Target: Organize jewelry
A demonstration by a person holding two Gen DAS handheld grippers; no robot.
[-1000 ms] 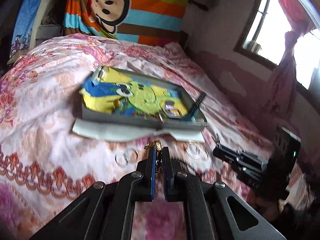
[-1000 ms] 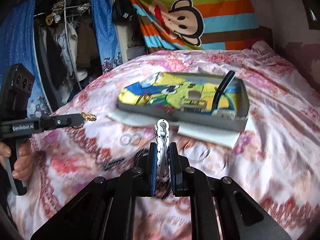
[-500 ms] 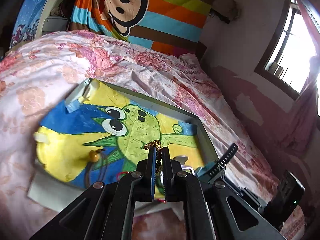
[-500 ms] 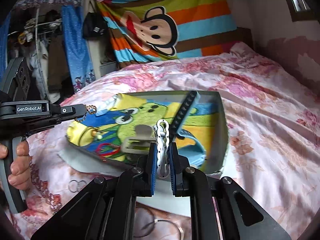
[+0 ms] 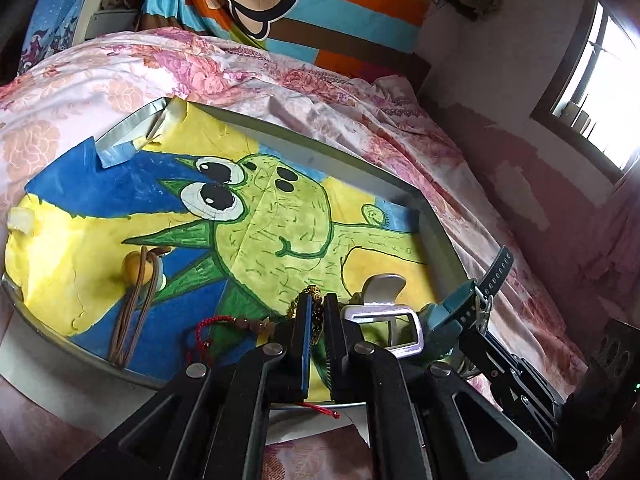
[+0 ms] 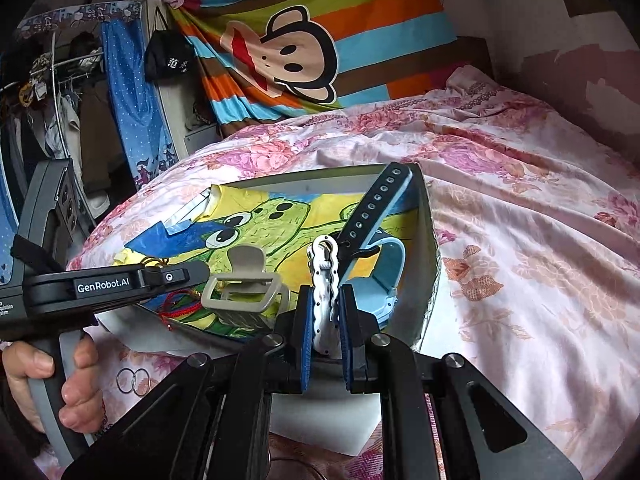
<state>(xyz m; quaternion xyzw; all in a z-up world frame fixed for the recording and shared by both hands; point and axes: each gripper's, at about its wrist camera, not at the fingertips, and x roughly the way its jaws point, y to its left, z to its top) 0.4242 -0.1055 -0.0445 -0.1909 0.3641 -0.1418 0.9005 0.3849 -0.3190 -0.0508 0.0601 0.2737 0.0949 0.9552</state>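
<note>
Your left gripper (image 5: 316, 312) pinches the gold chain (image 5: 314, 300) over the tray (image 5: 400, 188); your right gripper (image 6: 324, 312) clamps the white clip (image 6: 326, 280) at its near edge, the blue watch (image 6: 376, 248) lying beyond.

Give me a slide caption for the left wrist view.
Left gripper holding a gold chain over the cartoon-lined tray.
</note>
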